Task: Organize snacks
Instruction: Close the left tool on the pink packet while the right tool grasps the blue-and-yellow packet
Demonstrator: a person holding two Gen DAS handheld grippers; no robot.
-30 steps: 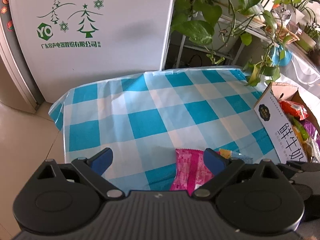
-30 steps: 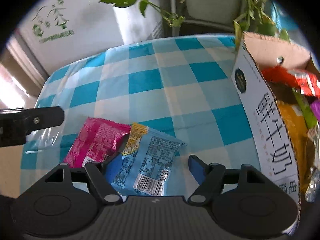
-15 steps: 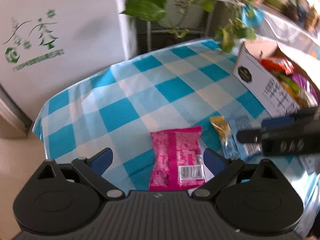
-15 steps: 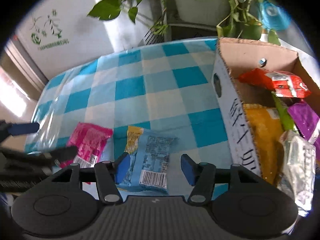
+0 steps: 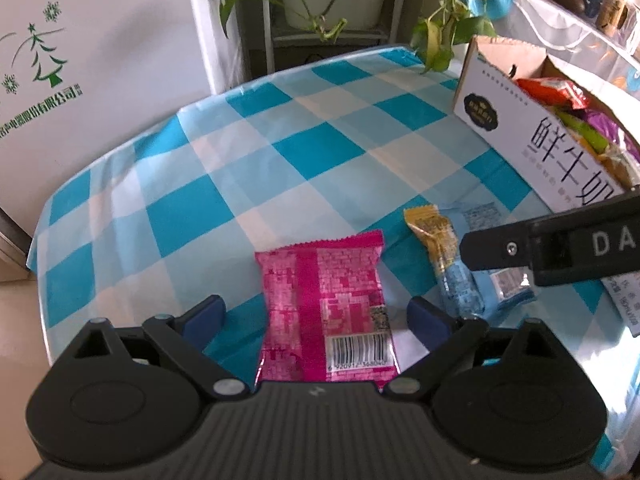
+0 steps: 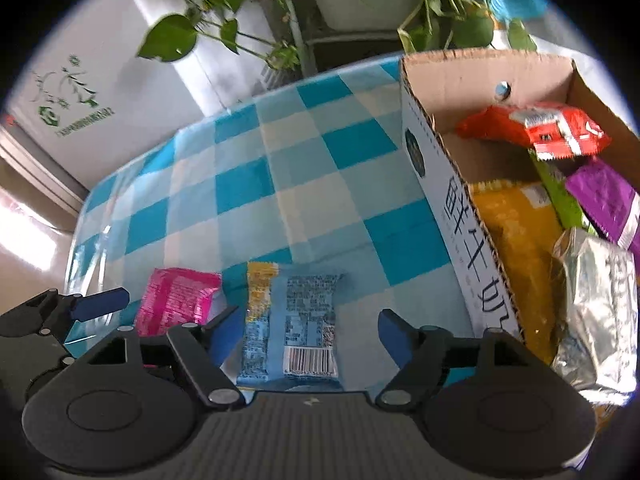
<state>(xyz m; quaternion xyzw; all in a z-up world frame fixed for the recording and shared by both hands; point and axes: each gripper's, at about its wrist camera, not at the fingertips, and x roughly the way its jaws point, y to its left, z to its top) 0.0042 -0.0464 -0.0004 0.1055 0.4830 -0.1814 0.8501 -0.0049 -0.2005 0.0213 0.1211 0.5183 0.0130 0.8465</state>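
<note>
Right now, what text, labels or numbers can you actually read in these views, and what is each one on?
"鲜牛奶": large dark characters on the white side of the cardboard box.
"DA": white letters, cut off by the frame edge, on the right gripper body in the left wrist view.
Green Chinese company line under tree logos on the white appliance: too distorted to quote.
Pink snack packet barcode digits: blurred.
Blue snack packet print and barcode: too small.
</note>
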